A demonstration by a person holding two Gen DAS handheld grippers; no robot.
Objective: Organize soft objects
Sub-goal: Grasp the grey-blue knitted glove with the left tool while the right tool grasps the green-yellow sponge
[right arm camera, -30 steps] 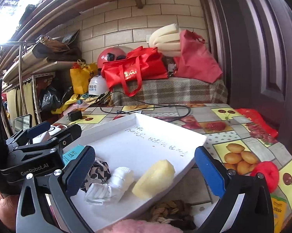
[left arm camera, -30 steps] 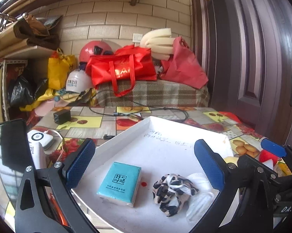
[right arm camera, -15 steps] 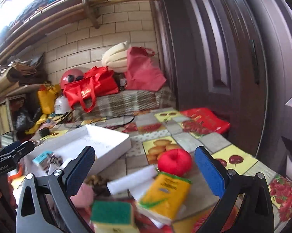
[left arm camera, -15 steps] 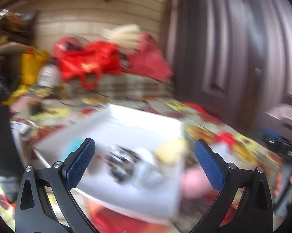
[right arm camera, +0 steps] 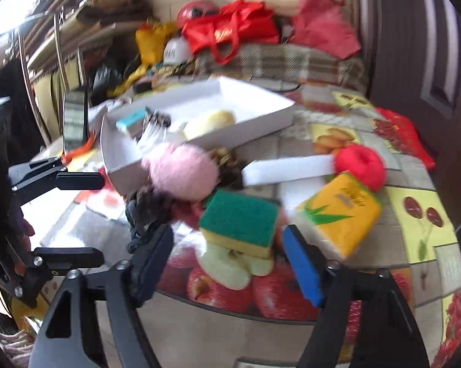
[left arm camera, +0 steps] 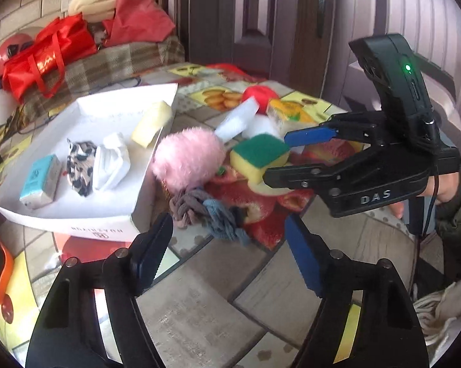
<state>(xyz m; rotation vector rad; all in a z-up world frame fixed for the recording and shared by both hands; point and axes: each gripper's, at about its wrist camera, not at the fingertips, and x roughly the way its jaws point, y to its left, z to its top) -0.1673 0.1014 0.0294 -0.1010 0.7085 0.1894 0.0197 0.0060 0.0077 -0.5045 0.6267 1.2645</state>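
Observation:
A white tray (left arm camera: 114, 217) holds a teal tissue pack (left arm camera: 42, 181), a leopard cloth (left arm camera: 80, 165), a white cloth (left arm camera: 112, 162) and a yellow sponge (left arm camera: 152, 122). Beside it on the table lie a pink pompom (left arm camera: 187, 159), knotted grey-blue cloth (left arm camera: 209, 211), a green-yellow sponge (left arm camera: 258, 156), white foam (left arm camera: 236, 118), a red ball (left arm camera: 259, 96) and a yellow tissue pack (left arm camera: 287, 115). My left gripper (left arm camera: 230, 251) is open and empty, near the knotted cloth. My right gripper (right arm camera: 227, 260) is open and empty, just before the green sponge (right arm camera: 239, 224).
Red bags (left arm camera: 46, 52) and a helmet (left arm camera: 9, 55) sit on a plaid cloth behind the table. A dark door (left arm camera: 261, 15) stands to the right. An orange-handled object (left arm camera: 0, 276) lies at the table's left edge.
Both grippers have swung right and pulled back from the tray to the loose pile. The jaws of both have narrowed a little but stay open.

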